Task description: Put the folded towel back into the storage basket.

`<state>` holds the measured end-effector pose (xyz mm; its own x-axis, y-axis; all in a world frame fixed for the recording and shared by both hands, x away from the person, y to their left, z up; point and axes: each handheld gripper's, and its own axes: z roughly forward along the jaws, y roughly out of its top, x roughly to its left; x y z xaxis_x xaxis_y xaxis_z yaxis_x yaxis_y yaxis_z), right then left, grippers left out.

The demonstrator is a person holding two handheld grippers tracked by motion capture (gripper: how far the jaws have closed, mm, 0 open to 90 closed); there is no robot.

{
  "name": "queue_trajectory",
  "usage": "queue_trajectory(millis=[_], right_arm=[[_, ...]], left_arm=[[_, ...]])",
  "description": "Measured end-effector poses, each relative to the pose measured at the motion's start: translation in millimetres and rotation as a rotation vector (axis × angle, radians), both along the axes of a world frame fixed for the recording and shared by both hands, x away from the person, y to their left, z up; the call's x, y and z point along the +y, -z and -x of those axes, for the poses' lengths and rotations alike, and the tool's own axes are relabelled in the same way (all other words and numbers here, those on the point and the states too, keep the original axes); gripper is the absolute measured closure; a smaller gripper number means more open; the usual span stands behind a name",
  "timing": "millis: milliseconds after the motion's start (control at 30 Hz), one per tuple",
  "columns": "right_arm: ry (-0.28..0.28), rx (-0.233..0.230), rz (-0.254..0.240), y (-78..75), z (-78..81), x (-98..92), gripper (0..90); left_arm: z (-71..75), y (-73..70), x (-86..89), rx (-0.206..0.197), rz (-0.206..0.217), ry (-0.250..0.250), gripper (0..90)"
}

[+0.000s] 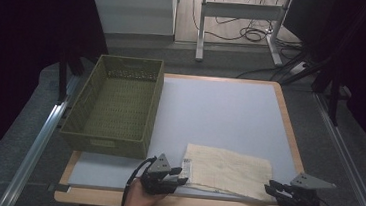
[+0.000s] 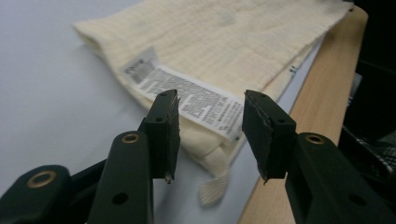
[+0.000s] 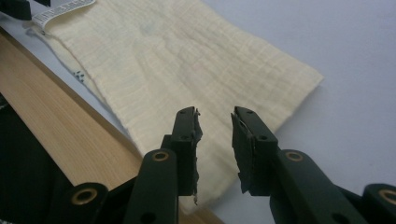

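Left gripper (image 1: 174, 175) at the front edge of the desk (image 1: 230, 112), jaws parted to a middling gap with nothing between the pads — it points at the left front corner of the folded cream cloth (image 1: 227, 171), just above the white care label (image 2: 187, 95). Right gripper (image 1: 280, 189) at the cloth's right front corner, jaws narrower but also parted, the cloth edge below them and not pinched.

The cloth lies flat near the front edge, right of centre, its front hem overhanging onto the wooden border (image 3: 56, 126).

Green basket (image 1: 115, 104) sits empty at the left edge, well apart from the cloth.

Risks, as I judge them:
- left pads catch the label alone — the layers beneath slip away
- right pads take only the top layer, so the fold opens
- uneven lift drags the cloth off the front edge
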<state>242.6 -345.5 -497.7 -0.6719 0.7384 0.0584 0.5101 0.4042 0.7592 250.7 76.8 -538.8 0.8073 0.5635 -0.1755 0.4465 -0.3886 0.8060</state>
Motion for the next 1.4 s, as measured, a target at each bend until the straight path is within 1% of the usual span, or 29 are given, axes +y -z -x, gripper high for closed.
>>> queue_trajectory(millis=[100, 133, 200, 233, 267, 333, 400, 467, 500, 567, 600, 633, 700, 767, 800, 833, 900, 933, 1000, 1067, 1200, 1300, 1400], right_arm=[[0.000, 0.004, -0.005, 2.3, -2.0, 1.9, 70.4], [-0.002, 0.003, -0.004, 2.9, -2.1, 1.9, 70.4], [0.001, 0.005, -0.006, 4.2, -2.1, 1.0, 70.4], [0.005, 0.007, -0.008, 4.7, -2.1, 0.1, 70.4], [0.006, 0.008, -0.009, 5.2, -2.3, -0.8, 70.4], [0.013, 0.008, -0.011, 5.6, -2.6, -2.3, 70.4], [0.016, 0.007, -0.014, 5.1, -2.5, -3.2, 70.4], [0.016, 0.006, -0.013, 4.6, -2.4, -3.2, 70.4], [0.014, 0.004, -0.013, 4.5, -2.6, -2.9, 70.4], [0.013, 0.003, -0.014, 4.8, -3.3, -2.3, 70.4], [0.013, 0.004, -0.012, 5.2, -3.8, -2.1, 70.3], [0.014, 0.005, -0.012, 5.5, -4.3, -1.9, 70.0], [0.017, 0.007, -0.013, 5.4, -5.6, -1.9, 68.7], [0.022, 0.001, -0.011, 3.6, -7.7, -2.5, 66.6], [0.026, -0.002, -0.010, 2.2, -9.2, -2.9, 65.3], [0.031, -0.007, -0.010, 0.7, -11.0, -3.1, 64.2], [0.040, -0.016, -0.013, -1.8, -16.0, -3.6, 62.3], [0.044, -0.020, -0.016, -2.6, -19.3, -3.8, 61.5], [0.055, -0.023, -0.019, -2.9, -26.9, -3.9, 60.7], [0.065, -0.024, -0.018, -2.6, -35.0, -3.4, 60.5], [0.094, -0.032, -0.001, -2.9, -52.0, -2.7, 60.5], [0.123, -0.041, 0.000, -3.8, -64.4, -4.2, 60.8], [0.147, -0.039, 0.018, 0.5, -76.3, -5.2, 61.0]], left_arm=[[-3.2, 5.8, -9.5, -0.007, -0.072, 0.013, 59.9], [-3.0, 7.0, -10.7, -0.021, -0.077, 0.017, 63.9], [-3.0, 6.1, -11.7, -0.028, -0.094, 0.011, 75.1], [-2.9, 5.2, -11.6, -0.031, -0.096, 0.011, 83.5], [-2.8, 3.9, -11.2, -0.032, -0.088, 0.011, 87.7], [-1.1, -1.0, -9.1, -0.042, -0.061, 0.013, 89.0], [2.3, -8.1, -6.7, -0.052, -0.051, 0.017, 89.1], [6.5, -12.2, -5.8, -0.050, -0.053, 0.029, 88.7], [8.2, -12.0, -6.4, -0.040, -0.059, 0.041, 88.5], [10.0, -6.6, -8.7, -0.007, -0.077, 0.057, 86.8], [10.0, -2.8, -9.5, 0.013, -0.083, 0.068, 84.3], [10.0, 0.2, -9.8, 0.024, -0.086, 0.074, 80.6], [9.2, -0.3, -7.4, 0.014, -0.061, 0.058, 68.3], [6.6, -7.9, -3.3, -0.017, -0.036, 0.023, 55.5], [4.6, -12.6, -1.7, -0.025, -0.021, 0.007, 53.4], [1.8, -16.8, -1.1, -0.033, -0.007, -0.010, 51.9], [-6.2, -23.0, -1.8, -0.046, 0.003, -0.037, 50.0], [-12.0, -24.2, -3.5, -0.047, -0.003, -0.050, 50.0], [-25.8, -23.5, -7.6, -0.055, -0.029, -0.089, 50.2], [-42.0, -21.1, -11.1, -0.047, -0.046, -0.124, 52.4], [-71.3, -19.0, -16.2, -0.019, -0.045, -0.172, 55.9], [-87.6, -17.2, -18.2, -0.006, -0.063, -0.201, 56.8], [-99.5, -11.2, -18.6, 0.006, -0.082, -0.221, 56.6]])
